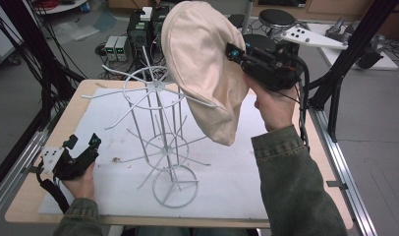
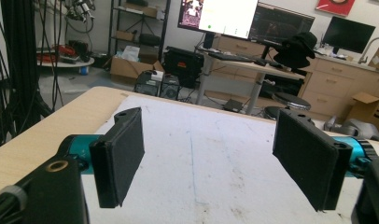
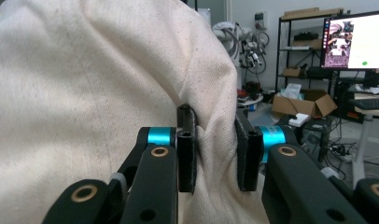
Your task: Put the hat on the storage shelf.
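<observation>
We are holding a cream cloth cap (image 1: 200, 64) up in the air with our right hand-held gripper (image 1: 233, 50), over the far right part of the tabletop (image 1: 25, 191). In the right gripper view the two black jaws are pinching a fold of the cap's fabric (image 3: 85, 93) between them, so this hand-held gripper (image 3: 215, 154) is clamped on the cap. The cap is hanging with its crown upward and its lower edge drooping toward the white mat (image 1: 237, 172). It is leaning against the top ring of a white wire rack (image 1: 160, 132), and one of the rack's thin spokes is touching its left side.

The rack is standing upright near the middle of the mat, its round base toward the near edge and its spokes spreading out at two levels.

Our left hand-held gripper (image 1: 82, 147) is resting low at the near left of the tabletop, well apart from the rack and the cap. In the left gripper view its jaws are standing wide apart (image 2: 208, 163), with bare mat between them and nothing in their grip.
</observation>
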